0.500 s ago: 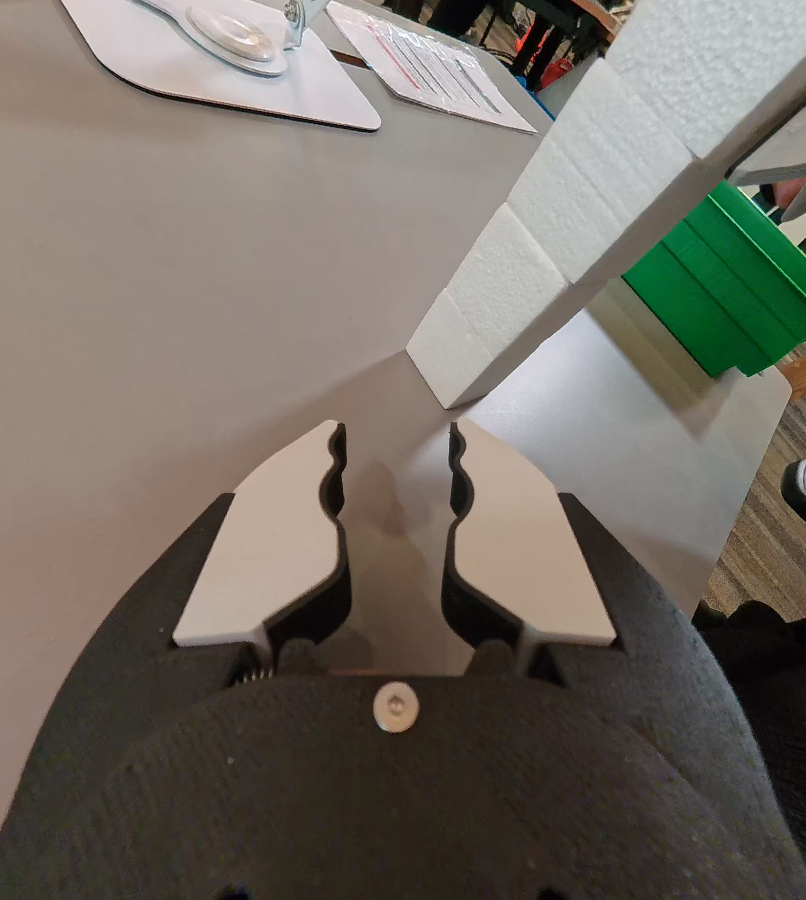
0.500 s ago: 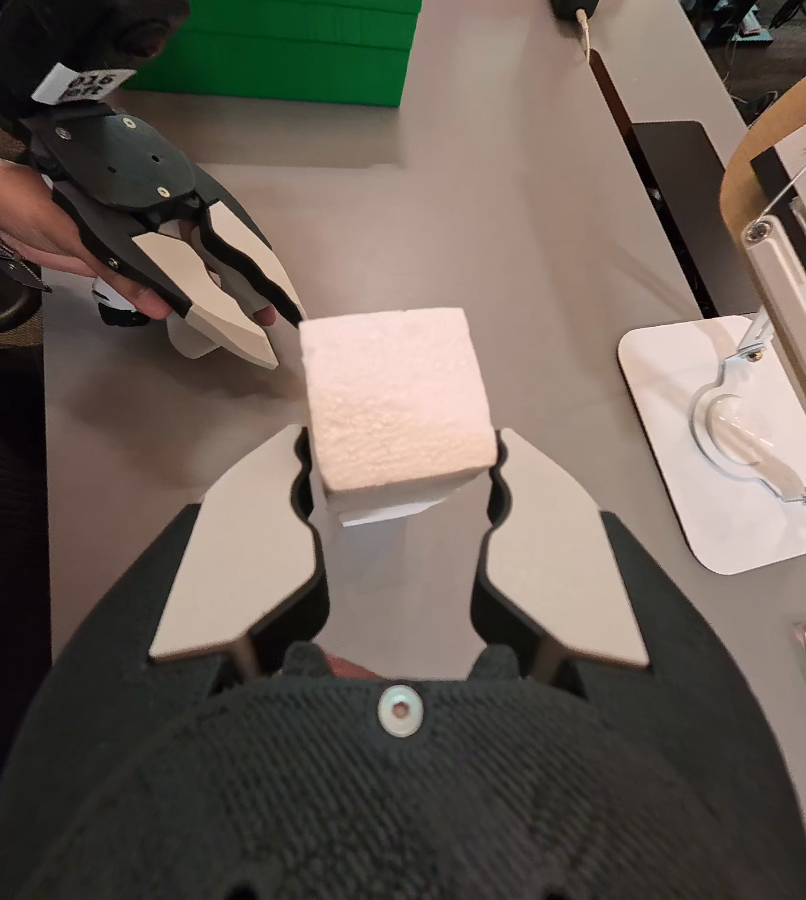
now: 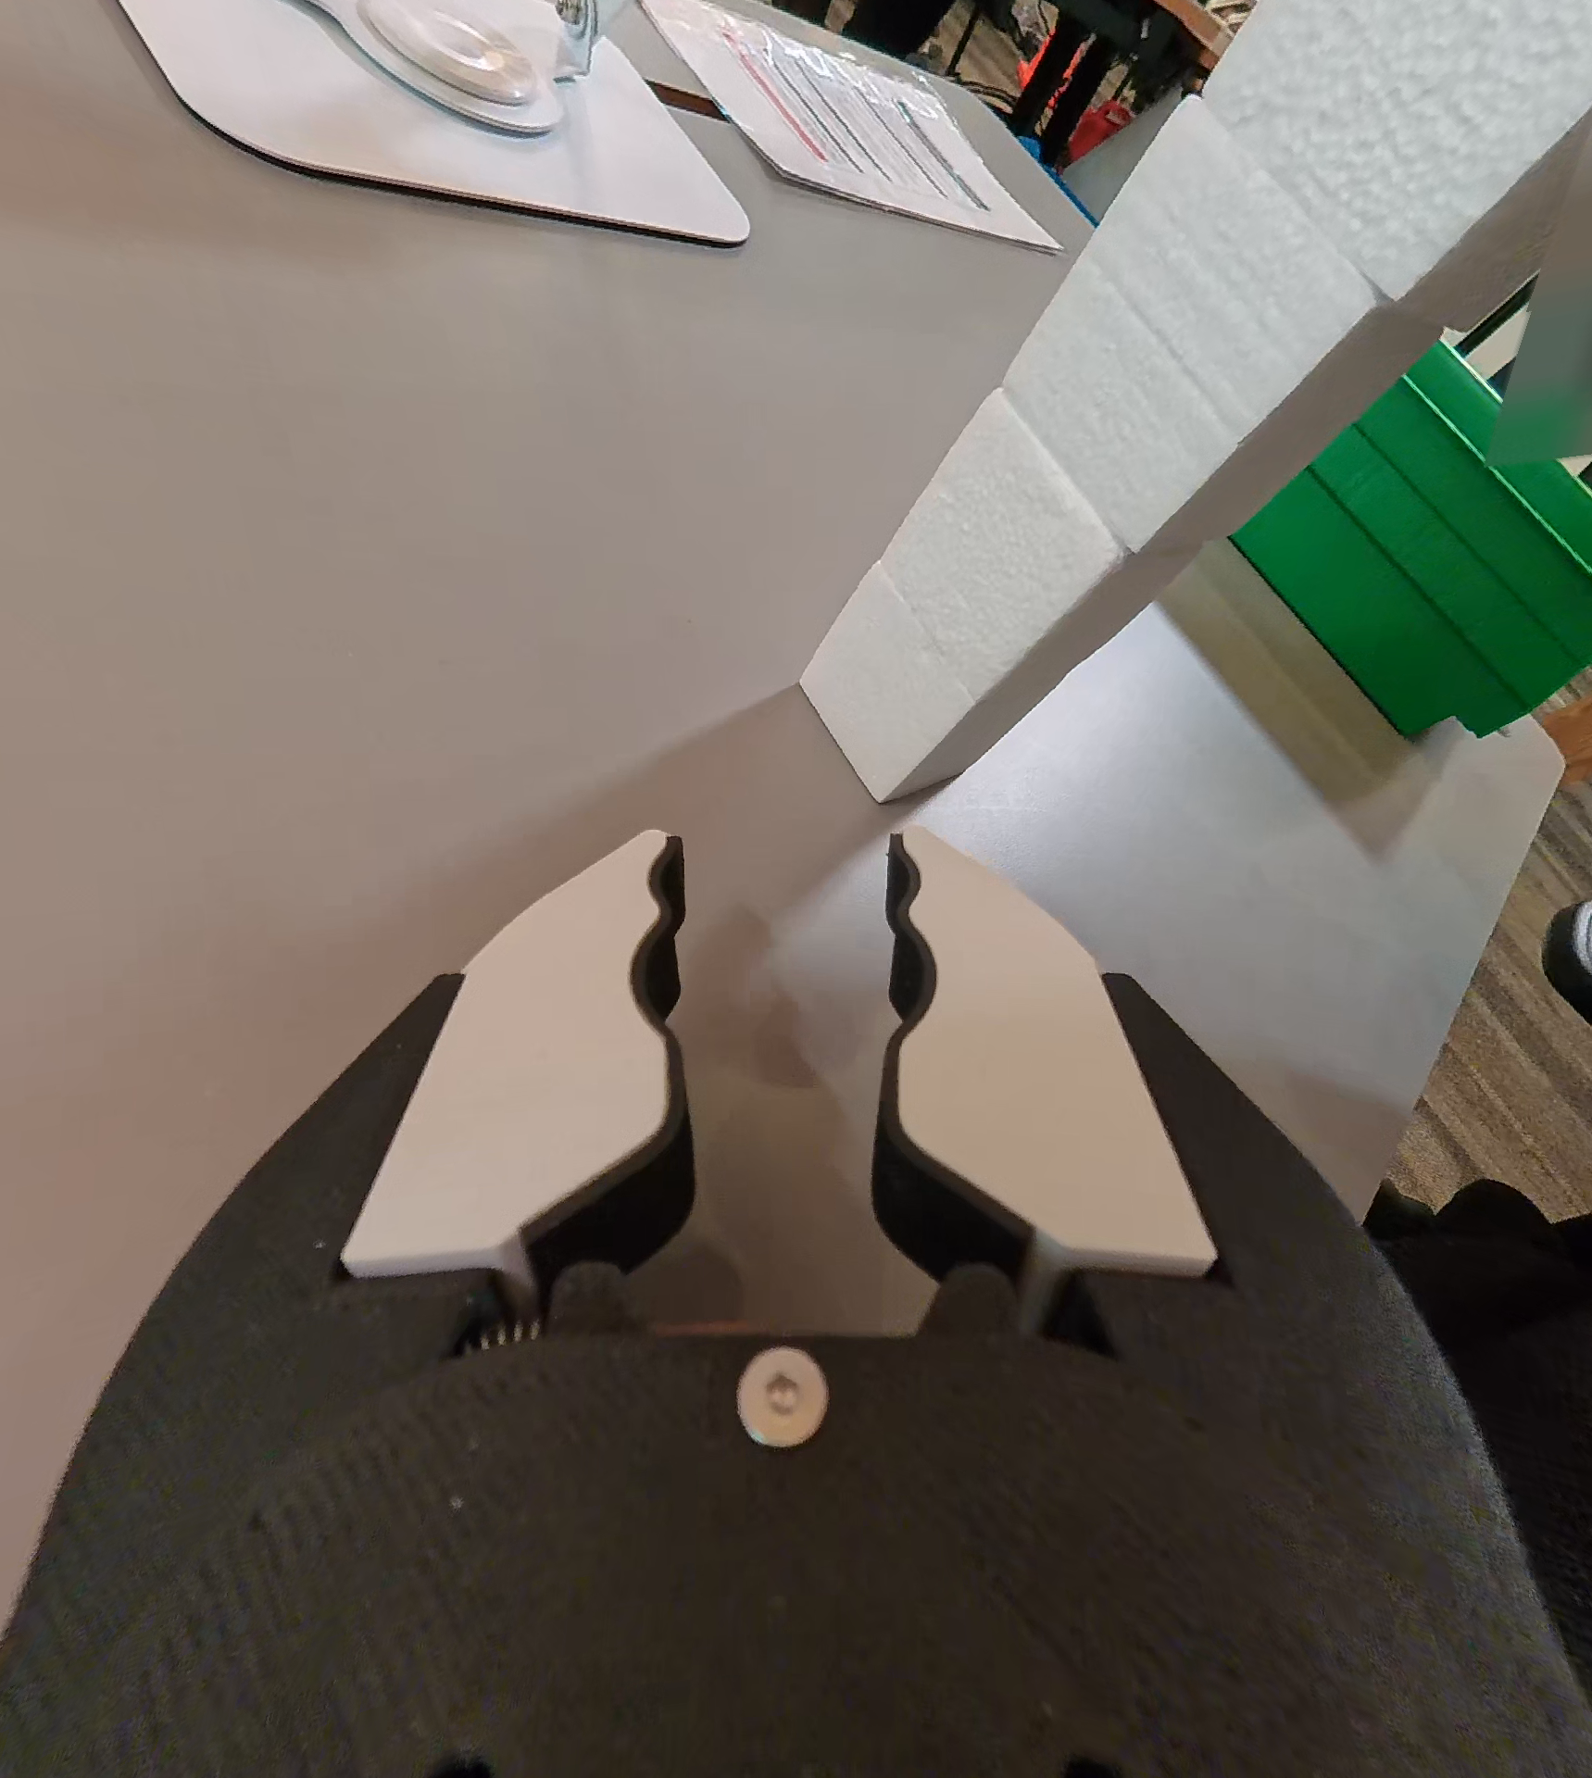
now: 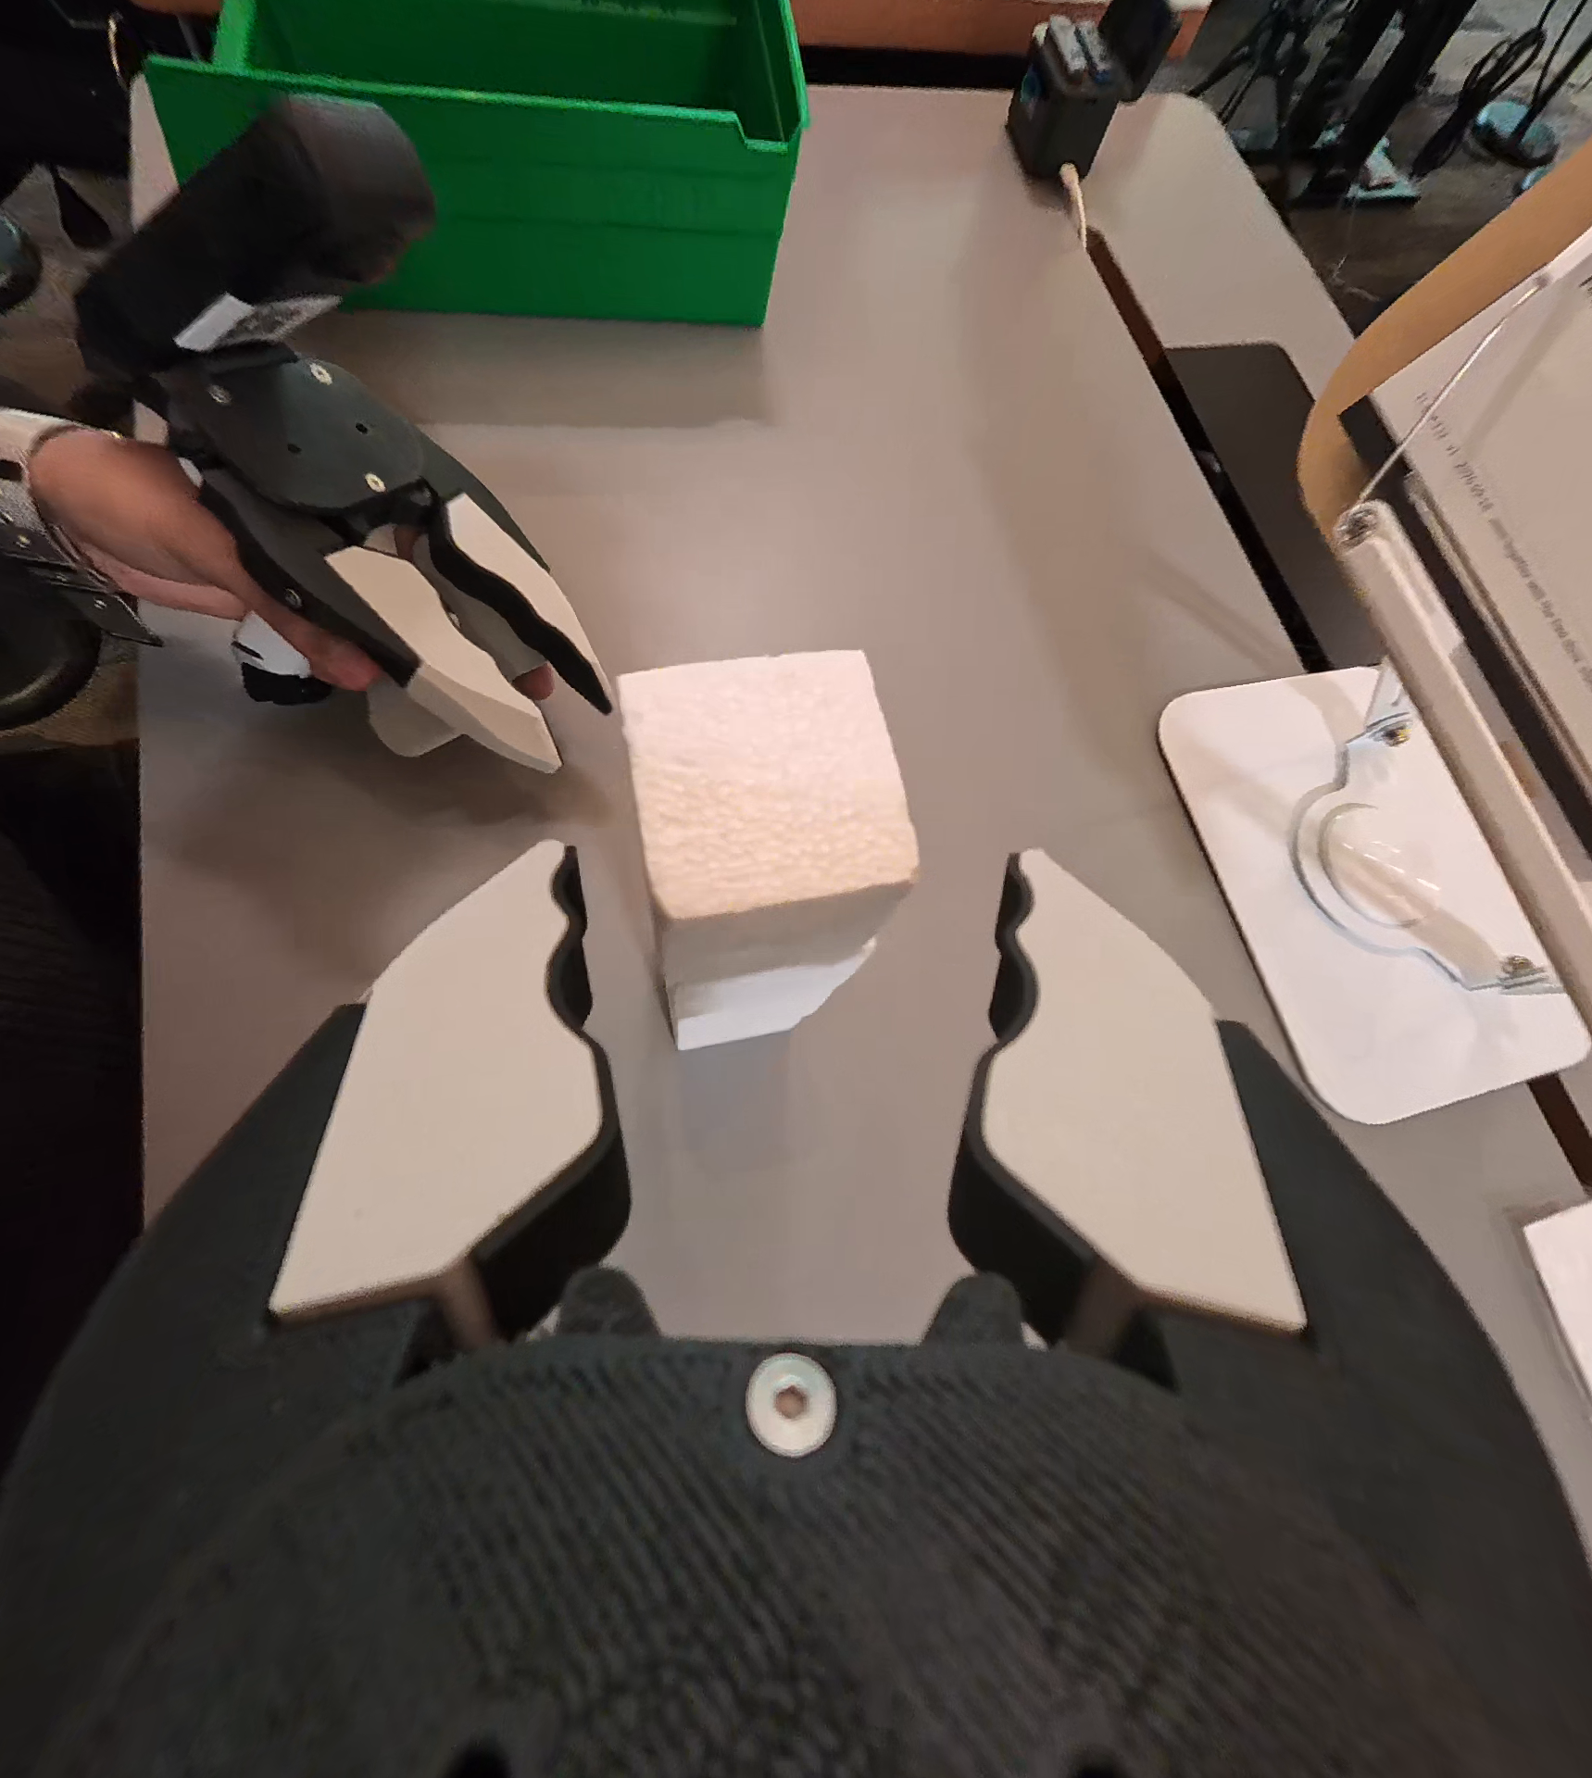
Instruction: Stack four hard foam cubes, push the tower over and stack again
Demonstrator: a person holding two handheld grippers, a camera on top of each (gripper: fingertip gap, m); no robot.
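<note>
The right gripper [image 4: 787, 871] has jaws wide apart, holding nothing; the stack of white foam cubes [image 4: 768, 784] stands just ahead, untouched. The left gripper [image 3: 782, 856], jaws slightly parted, is empty beside the stack. Beyond sits a green plastic bin [image 4: 522, 192], contents hidden.

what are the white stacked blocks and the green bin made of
The white blocks look like expanded polystyrene foam: matte, with a pebbly beaded surface and crumbly edges. The green bin looks like moulded hard plastic: smooth, uniformly coloured walls with a slight sheen and stepped ridges.
</note>
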